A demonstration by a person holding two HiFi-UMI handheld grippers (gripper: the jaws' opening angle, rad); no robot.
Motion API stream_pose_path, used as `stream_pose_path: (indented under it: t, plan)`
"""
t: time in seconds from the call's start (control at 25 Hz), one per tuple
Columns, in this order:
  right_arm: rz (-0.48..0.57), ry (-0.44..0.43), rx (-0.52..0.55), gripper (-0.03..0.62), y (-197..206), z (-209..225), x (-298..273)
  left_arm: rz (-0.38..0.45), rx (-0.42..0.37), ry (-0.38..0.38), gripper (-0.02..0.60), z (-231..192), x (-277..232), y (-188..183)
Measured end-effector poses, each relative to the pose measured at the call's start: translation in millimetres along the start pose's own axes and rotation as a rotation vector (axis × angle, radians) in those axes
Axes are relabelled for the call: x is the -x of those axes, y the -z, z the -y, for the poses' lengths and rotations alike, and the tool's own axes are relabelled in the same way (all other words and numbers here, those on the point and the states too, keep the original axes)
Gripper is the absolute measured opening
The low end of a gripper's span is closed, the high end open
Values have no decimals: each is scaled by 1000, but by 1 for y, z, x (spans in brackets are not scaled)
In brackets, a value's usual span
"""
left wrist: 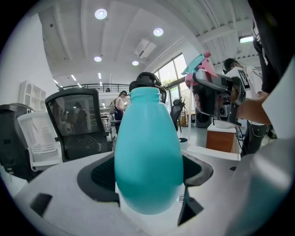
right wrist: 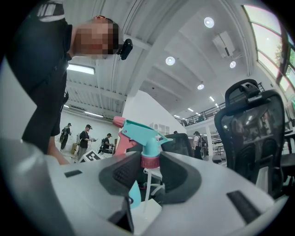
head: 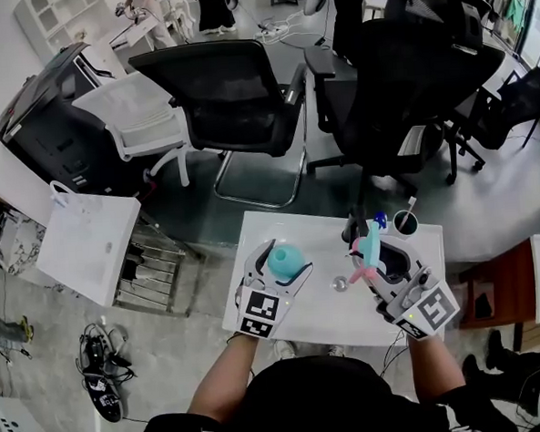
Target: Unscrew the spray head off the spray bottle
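My left gripper (head: 275, 272) is shut on the teal spray bottle (head: 286, 260), whose body fills the left gripper view (left wrist: 147, 161) between the dark pads. The bottle's threaded neck (left wrist: 146, 94) is bare and open. My right gripper (head: 375, 254) is shut on the spray head (head: 370, 243), held apart from the bottle to its right. In the right gripper view the pads clamp the head's pink collar (right wrist: 150, 160). The teal nozzle and pink trigger (right wrist: 138, 133) stand above the pads, and the white dip tube (right wrist: 146, 186) hangs below. The left gripper view shows the head (left wrist: 198, 64) at upper right.
Both grippers hover over a small white table (head: 294, 319). On it lie a small round object (head: 340, 284) and a dark cup with a straw (head: 404, 220). Black office chairs (head: 235, 94) stand beyond the table; a white bag (head: 89, 240) is on the floor at left.
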State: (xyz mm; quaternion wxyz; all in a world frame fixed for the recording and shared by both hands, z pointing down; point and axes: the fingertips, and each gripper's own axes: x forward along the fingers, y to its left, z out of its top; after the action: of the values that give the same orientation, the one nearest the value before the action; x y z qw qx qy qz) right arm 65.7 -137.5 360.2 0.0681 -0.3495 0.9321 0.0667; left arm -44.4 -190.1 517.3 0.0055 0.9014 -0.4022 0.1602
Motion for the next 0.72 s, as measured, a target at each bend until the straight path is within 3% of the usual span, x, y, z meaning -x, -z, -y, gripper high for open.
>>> stream_pose_path:
  t: [0.28, 0.72]
  plan:
    - [-56, 81, -37, 135, 34, 9, 5, 49, -1, -57, 399, -15, 7, -18]
    - [-167, 254, -62, 136, 83, 25, 25, 49, 1, -59, 399, -12, 8, -16]
